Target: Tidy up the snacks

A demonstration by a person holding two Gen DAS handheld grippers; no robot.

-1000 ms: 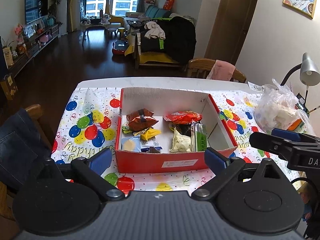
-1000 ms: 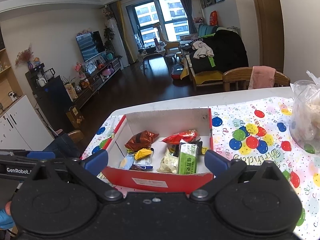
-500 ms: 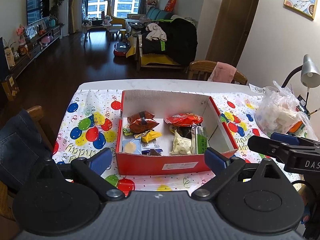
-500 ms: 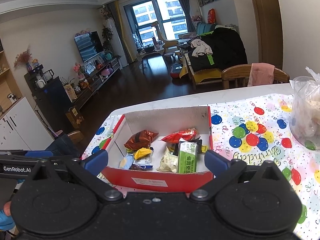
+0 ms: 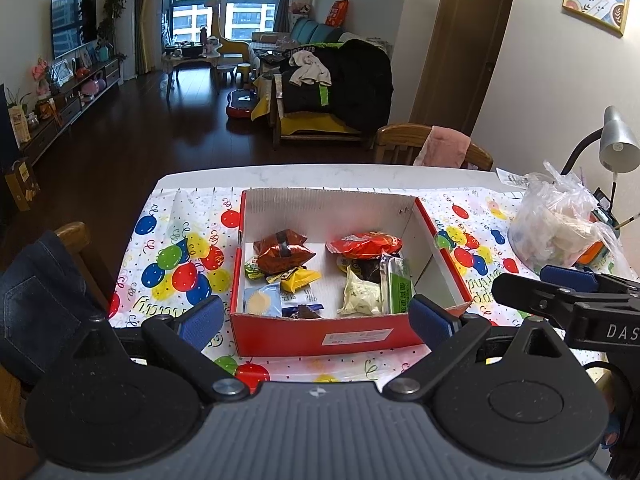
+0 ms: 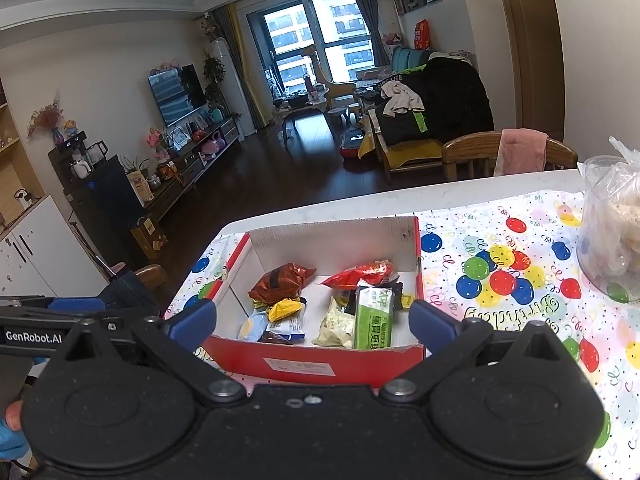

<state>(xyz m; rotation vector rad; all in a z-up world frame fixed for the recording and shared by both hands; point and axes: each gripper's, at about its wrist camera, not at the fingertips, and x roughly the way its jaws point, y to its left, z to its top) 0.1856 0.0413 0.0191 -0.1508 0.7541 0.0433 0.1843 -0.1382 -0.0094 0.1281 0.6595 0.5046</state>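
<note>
Two grippers, both empty. Left wrist view: your left gripper (image 5: 318,318) is spread wide, low in frame, with the red box (image 5: 320,336) of snacks (image 5: 285,254) at centre on the table (image 5: 180,264). Right wrist view: your right gripper (image 6: 312,322) is also wide, same box at lower centre.

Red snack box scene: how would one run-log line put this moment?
left claw: open, empty | right claw: open, empty | red box: snacks inside, on table | phase: both claws held back from box
</note>
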